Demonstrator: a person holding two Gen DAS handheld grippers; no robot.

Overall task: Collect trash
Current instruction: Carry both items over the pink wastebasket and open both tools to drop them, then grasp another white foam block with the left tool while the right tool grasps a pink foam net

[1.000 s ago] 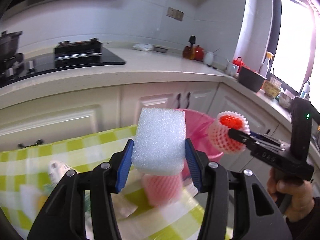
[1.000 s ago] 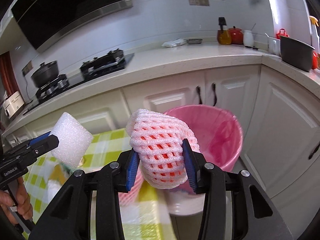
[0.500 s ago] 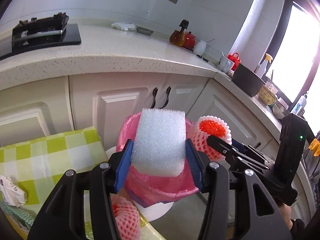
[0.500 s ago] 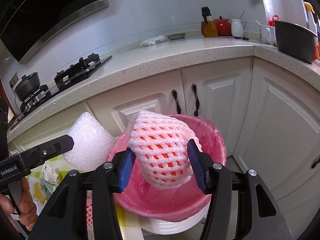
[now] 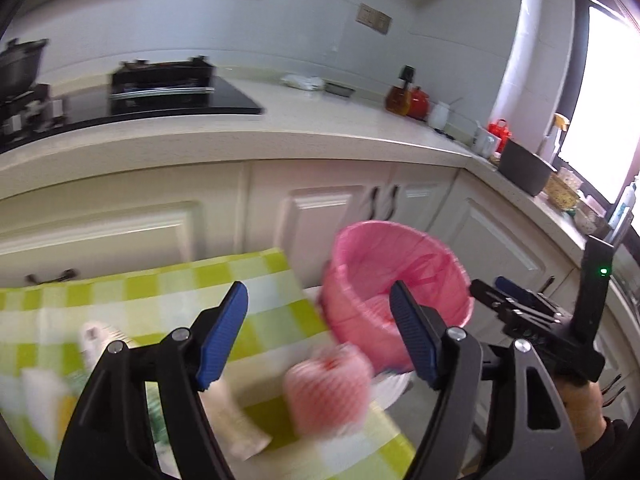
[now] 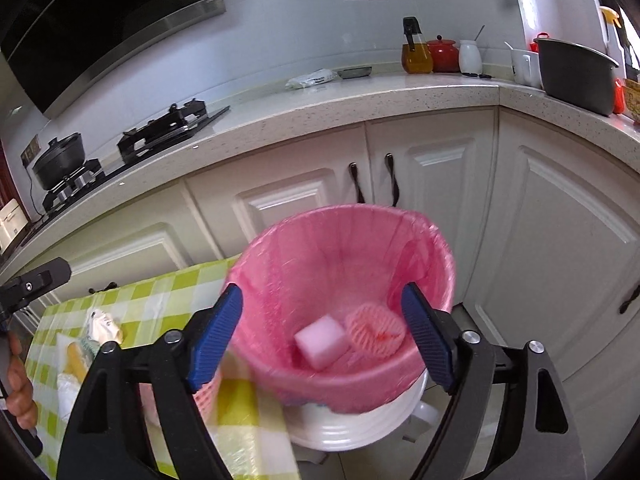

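Now, item by item: my right tool point(image 6: 322, 334), jaws just spread and released, nothing between them, over the pink-lined bin point(image 6: 424, 236). Inside the bin: white foam block point(image 6: 320, 340) and pink foam net point(image 6: 374, 330), side by side at the bottom. My left tool point(image 5: 320, 334), jaws likewise just opened, empty, above the checked bench point(image 5: 168, 292). On the bench near its edge: another pink net sleeve point(image 5: 328, 392), blurred.

Left claw point(image 5: 320, 336), right claw point(image 6: 322, 338): jaws just opened, empty.
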